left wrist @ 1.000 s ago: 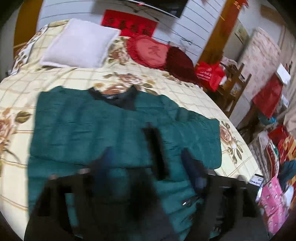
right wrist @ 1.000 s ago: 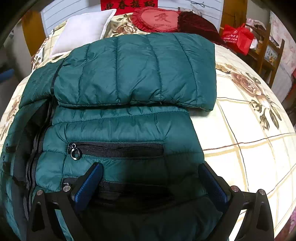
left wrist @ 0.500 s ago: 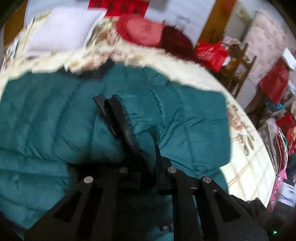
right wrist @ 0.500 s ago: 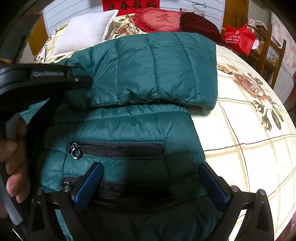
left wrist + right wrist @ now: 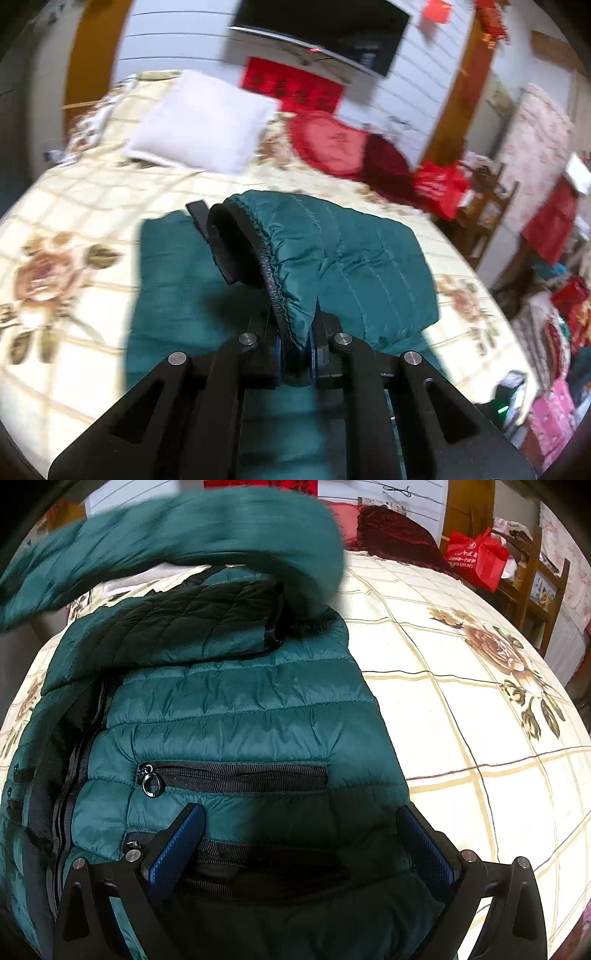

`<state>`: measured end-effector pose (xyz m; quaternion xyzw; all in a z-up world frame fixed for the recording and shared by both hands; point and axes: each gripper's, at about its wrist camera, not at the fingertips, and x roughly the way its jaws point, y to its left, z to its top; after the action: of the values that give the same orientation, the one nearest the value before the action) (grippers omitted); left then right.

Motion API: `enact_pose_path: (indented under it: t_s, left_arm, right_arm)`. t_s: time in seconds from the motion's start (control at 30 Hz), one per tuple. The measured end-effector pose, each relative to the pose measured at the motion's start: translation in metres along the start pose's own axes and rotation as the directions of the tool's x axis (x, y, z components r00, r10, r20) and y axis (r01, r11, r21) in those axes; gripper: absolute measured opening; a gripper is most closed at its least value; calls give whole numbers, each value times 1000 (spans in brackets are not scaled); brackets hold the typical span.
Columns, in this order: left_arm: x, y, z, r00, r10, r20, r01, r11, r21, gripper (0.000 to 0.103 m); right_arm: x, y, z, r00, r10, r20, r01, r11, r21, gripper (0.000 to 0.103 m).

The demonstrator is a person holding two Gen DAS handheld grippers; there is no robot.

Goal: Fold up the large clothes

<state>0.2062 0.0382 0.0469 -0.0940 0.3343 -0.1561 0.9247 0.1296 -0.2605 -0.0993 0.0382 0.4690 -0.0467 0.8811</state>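
Left gripper (image 5: 295, 350): jaws pressed together, pinching the elastic-edged cuff of a sleeve (image 5: 332, 258), which is raised off the bedspread; its black lining shows at the cuff opening. In the right wrist view the same sleeve (image 5: 184, 535) arcs, blurred, across the top of the picture above the garment's body.

Right gripper (image 5: 301, 849): jaws spread wide, blue pads (image 5: 173, 853) facing each other, nothing pinched between them; it hangs over the lower front of the garment, and whether the fingertips touch the fabric cannot be told.

Jacket (image 5: 240, 720): teal quilted down jacket, lying flat on the bed. Black zip pocket (image 5: 232, 777) with a ring pull at its left end; a second zip lies below it, between the right gripper's fingers. Main front zipper runs down the left edge. Black quilted lining exposed near the upper part.

Bedspread (image 5: 461, 720): cream, tan grid lines, printed roses.

White pillow (image 5: 203, 122) and round red cushion (image 5: 328, 142) at the head of the bed, well apart from the jacket.

Red bag (image 5: 476, 559): on wooden furniture beside the bed.

Television (image 5: 321, 29): wall-mounted above the headboard.
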Motion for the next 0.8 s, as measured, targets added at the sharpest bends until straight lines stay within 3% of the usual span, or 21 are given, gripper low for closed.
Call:
enact_pose_path:
  t_s: [0.13,0.3,0.37,0.47,0.53,0.63,0.7,0.73,0.8]
  left_arm:
    - [10,42,-18,996,70,-57,-71,997,-23,9]
    - [43,59,-57,979,74,-189,-80,996,-25,12]
    - [42,61,-68,978,75,-195,-79,997,-13,13]
    - [28,67,-75,984,105,-140,-108,994,-16,28]
    - [18,80,-70,987,129,-93,-135,989,-56,39]
    - [4,86,-59,985,170,-11,-170,978,-118,39]
    - [3,77,-51,991,134,24,-131,985,-115,39]
    - [5,67,-47,991,126,35,-123,988,-89,39]
    - [15,49,-45,991,128,44,-127,991,-29,39]
  right_arm:
    - [0,-1,0,1000,12,-9,-12,1000,12,103]
    - [3,-9,7,999,33,-42,-32,999,20,103]
    - [-2,-14,13,998,34,-46,-33,999,13,103]
    - [-27,-25,25,996,9,83,-13,999,49,103]
    - [-49,-39,40,977,2,214,-25,994,105,103]
    - [-59,-48,63,945,-12,325,-36,989,142,102]
    - [-56,-43,82,931,-22,366,-24,992,121,82]
    - [-50,-37,93,929,-28,369,-10,995,101,64]
    - [-38,-25,112,927,26,375,-47,998,49,55]
